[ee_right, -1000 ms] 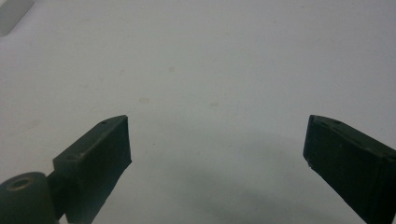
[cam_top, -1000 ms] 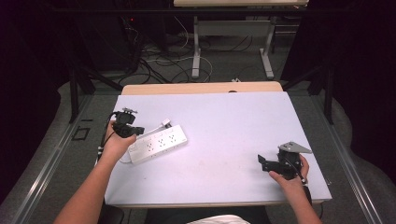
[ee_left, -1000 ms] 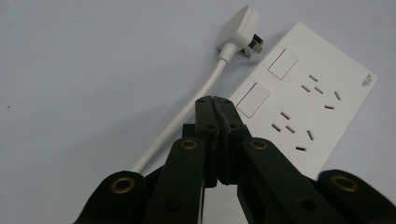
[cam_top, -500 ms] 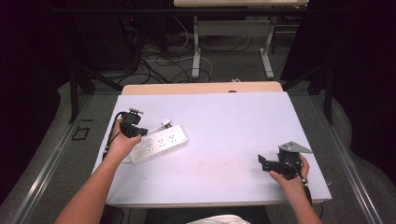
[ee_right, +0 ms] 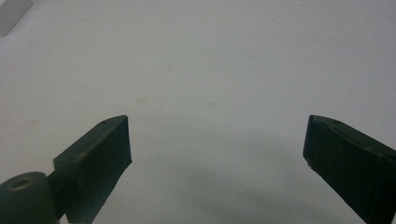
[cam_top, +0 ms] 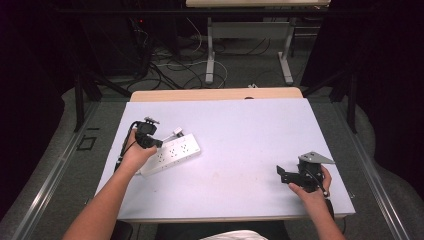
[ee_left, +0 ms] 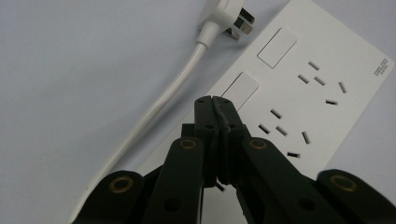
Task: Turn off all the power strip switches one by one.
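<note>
A white power strip lies at the table's left, its white cord and plug beside it. My left gripper hovers over the strip's near end with its jaws shut and nothing between them; in the left gripper view its tips sit just below a rocker switch. Near the front right corner my right gripper rests low, and in the right gripper view its jaws stand wide apart over bare table.
The white table has a wooden strip along its far edge. Beyond it stand a desk frame and loose cables on the floor. A person's forearms come in from the bottom.
My left gripper has shifted a little to the right, from beside the strip's left end to over it. The right gripper has not moved.
</note>
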{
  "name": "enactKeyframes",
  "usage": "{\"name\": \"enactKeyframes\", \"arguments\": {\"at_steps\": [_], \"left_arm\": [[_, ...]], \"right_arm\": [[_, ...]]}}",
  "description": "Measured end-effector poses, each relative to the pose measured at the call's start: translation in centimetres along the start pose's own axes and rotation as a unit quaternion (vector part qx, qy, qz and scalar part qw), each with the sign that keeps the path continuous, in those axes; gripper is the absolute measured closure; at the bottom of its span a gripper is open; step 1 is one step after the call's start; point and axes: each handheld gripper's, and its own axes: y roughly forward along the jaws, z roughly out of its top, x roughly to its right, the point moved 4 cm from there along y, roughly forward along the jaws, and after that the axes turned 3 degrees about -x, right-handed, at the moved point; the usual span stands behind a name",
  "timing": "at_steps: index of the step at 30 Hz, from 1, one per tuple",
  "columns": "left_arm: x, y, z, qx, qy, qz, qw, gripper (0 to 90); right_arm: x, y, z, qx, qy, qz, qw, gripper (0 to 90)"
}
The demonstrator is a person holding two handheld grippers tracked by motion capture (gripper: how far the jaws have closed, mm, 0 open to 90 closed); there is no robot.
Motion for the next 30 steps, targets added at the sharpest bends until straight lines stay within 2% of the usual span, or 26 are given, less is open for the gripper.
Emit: {"name": "enactKeyframes", "arguments": {"at_steps": [6, 11, 15, 16, 23, 25, 26, 30], "left_arm": [[0.0, 0.4, 0.1, -0.004, 0.002, 0.002, 1.0000, 89.9], [0.0, 0.7, 0.0, -0.010, -0.009, 0.004, 0.9999, 89.1], [-0.1, 0.8, 0.0, -0.006, -0.014, 0.003, 0.9999, 89.1], [0.0, 0.8, 0.0, -0.007, -0.021, 0.001, 0.9998, 89.1], [-0.1, 0.8, -0.1, -0.011, -0.021, 0.000, 0.9997, 89.1], [0.0, 0.9, -0.1, -0.011, -0.026, -0.002, 0.9996, 89.8], [0.1, 1.0, -0.2, -0.016, -0.025, -0.010, 0.9995, 90.0], [0.1, 1.1, -0.2, -0.010, -0.024, -0.010, 0.9996, 90.0]], "right_arm": [[0.1, 0.0, 0.0, 0.002, -0.003, 0.001, 1.0000, 7.1], [0.1, 0.0, 0.0, 0.001, -0.003, 0.000, 1.0000, 7.1], [0.1, 0.0, 0.0, 0.002, -0.002, 0.001, 1.0000, 7.1], [0.1, 0.0, 0.0, 0.002, -0.002, 0.001, 1.0000, 7.1], [0.1, 0.0, 0.0, 0.001, -0.004, 0.000, 1.0000, 7.1], [0.0, 0.0, 0.1, 0.002, -0.004, 0.003, 1.0000, 7.1], [0.0, 0.0, 0.1, 0.002, -0.004, 0.003, 1.0000, 7.1], [0.0, 0.0, 0.1, 0.003, -0.003, 0.003, 1.0000, 7.1]]}}
